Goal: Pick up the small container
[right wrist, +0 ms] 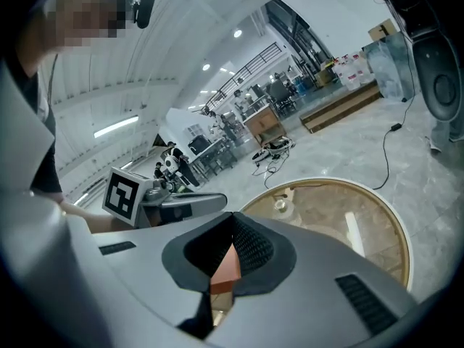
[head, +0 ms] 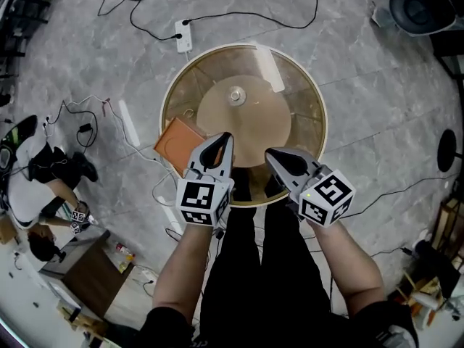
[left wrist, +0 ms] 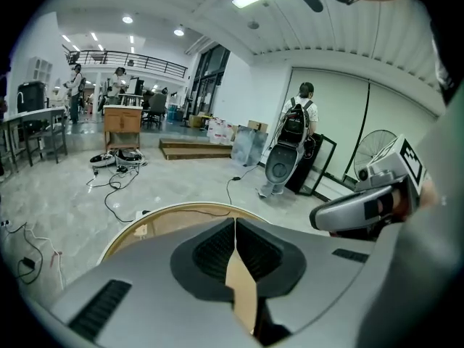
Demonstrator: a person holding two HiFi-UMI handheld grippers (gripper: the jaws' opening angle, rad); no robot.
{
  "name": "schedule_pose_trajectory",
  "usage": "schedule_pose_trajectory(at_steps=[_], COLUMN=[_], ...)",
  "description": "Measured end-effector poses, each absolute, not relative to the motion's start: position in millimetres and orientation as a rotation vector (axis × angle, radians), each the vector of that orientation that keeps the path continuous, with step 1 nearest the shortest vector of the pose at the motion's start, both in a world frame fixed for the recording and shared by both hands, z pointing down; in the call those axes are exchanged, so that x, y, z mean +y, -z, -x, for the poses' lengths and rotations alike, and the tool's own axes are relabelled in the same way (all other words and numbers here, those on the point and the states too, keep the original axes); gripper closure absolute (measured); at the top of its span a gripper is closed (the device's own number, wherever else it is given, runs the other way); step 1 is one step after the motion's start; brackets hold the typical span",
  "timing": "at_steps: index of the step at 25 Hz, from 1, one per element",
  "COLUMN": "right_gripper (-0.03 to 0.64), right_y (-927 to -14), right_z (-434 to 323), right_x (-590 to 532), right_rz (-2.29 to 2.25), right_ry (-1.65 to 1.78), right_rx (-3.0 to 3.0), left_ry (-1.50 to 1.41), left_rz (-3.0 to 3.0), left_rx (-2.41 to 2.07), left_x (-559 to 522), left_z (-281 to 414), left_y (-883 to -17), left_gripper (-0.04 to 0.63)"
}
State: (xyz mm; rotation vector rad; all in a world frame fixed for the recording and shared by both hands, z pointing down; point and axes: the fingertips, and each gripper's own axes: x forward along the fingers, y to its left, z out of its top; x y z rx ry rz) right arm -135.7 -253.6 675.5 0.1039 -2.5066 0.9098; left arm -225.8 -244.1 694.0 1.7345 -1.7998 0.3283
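A flat orange-brown box, the only container-like thing here, lies on the left part of a round glass table. My left gripper hovers just right of that box, its jaws shut with nothing in them. My right gripper is beside it over the table's near edge, also shut and empty. In the left gripper view the jaw tips meet, and the right gripper shows at the right. In the right gripper view the tips meet, with the orange-brown box showing below them.
The table has a round tan base with a metal hub at its middle. A power strip and cables lie on the grey floor behind it. A person sits at the left by a wooden cabinet. A dark round stand is at the top right.
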Motion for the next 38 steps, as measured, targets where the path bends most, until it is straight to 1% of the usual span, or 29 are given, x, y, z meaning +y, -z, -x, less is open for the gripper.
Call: schedule_pose_trajectory(at_steps=[4,9,10,12,13,18,22,26,38], right_gripper=[0.602,0.603,0.601,0.601,0.601,0.601,0.603,0.601,0.603], right_y=[-721.1,-744.0,-748.8,-758.3,-764.7,-808.3,-836.6,-854.5,-865.8], right_z=[137.7,136.2,135.1,131.9,130.8,129.0,127.9,129.4,121.9], right_x=[-260.5,-266.2,-266.7,-267.7,-270.1,-280.9,-282.1,-284.9,-289.3], right_rz=[-0.167,-0.144,-0.133,-0.120,-0.119,-0.148,-0.172,-0.164,-0.149], right_ry=[-0.970,-0.959,-0.957,-0.965,-0.968,-1.000,-1.008,-1.024,-1.053], right_rx=[-2.468,-2.454,-2.455,-2.461,-2.467,-2.474,-2.481,-2.469,-2.455], left_ry=[-0.321,-0.290,-0.290,-0.291,-0.285,-0.265,-0.315,-0.331,-0.410], left_rz=[-1.729,-1.745,-1.751,-1.767,-1.777,-1.812,-1.818,-1.859,-1.839], left_rx=[-1.792,-1.789,-1.793,-1.800,-1.802,-1.796,-1.845,-1.857,-1.944], left_x=[-248.5,-258.9,-262.6,-270.8,-276.2,-295.0,-301.8,-321.2,-334.5], left_z=[233.8,242.5,245.0,249.2,250.9,252.8,255.5,255.0,263.4], left_y=[-739.2,-768.5,-774.3,-786.8,-793.5,-831.6,-856.6,-862.5,-869.6], left_gripper=[0.575,0.574,0.558,0.474,0.446,0.400,0.321,0.272,0.267])
